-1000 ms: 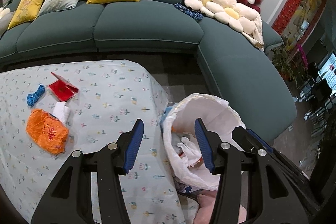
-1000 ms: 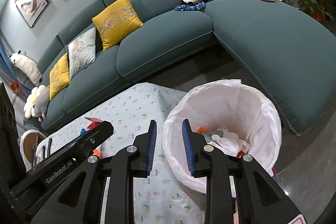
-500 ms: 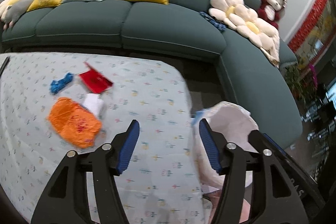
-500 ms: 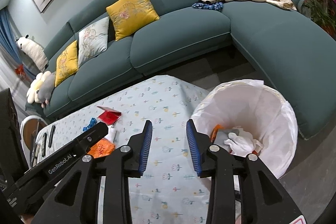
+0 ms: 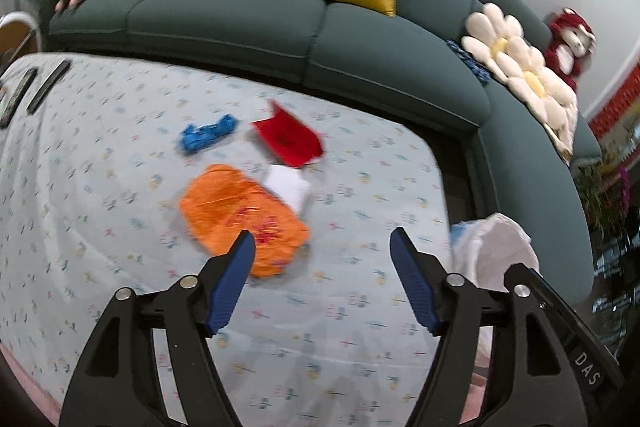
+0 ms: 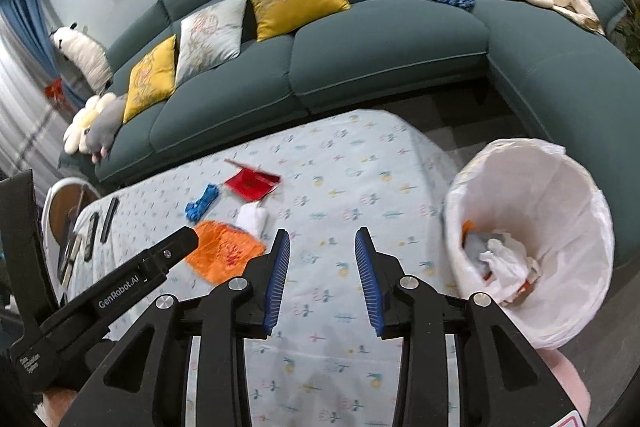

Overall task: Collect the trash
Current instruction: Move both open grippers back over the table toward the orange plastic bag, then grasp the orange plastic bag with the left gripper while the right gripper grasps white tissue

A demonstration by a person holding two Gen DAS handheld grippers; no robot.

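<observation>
On the patterned tablecloth (image 5: 100,211) lie an orange crumpled wrapper (image 5: 240,215), a white tissue (image 5: 290,187), a red packet (image 5: 290,141) and a blue scrap (image 5: 208,135). My left gripper (image 5: 322,241) hovers just right of the orange wrapper; its jaws are opening and hold nothing. My right gripper (image 6: 322,237) is open and empty above the cloth, between the orange wrapper (image 6: 224,253) and the white-lined trash bin (image 6: 560,187), which holds crumpled paper. The left gripper's arm (image 6: 132,281) shows at the left of the right wrist view.
A teal corner sofa (image 6: 380,55) with yellow and pale cushions and flower pillows runs behind the table. Dark remotes (image 5: 48,87) lie at the table's far left end. The bin (image 5: 492,247) stands on the floor off the table's right edge.
Both grippers swung left from over the bin toward the trash on the table. The left jaws spread wider; the right jaws opened slightly. Nothing was picked up.
</observation>
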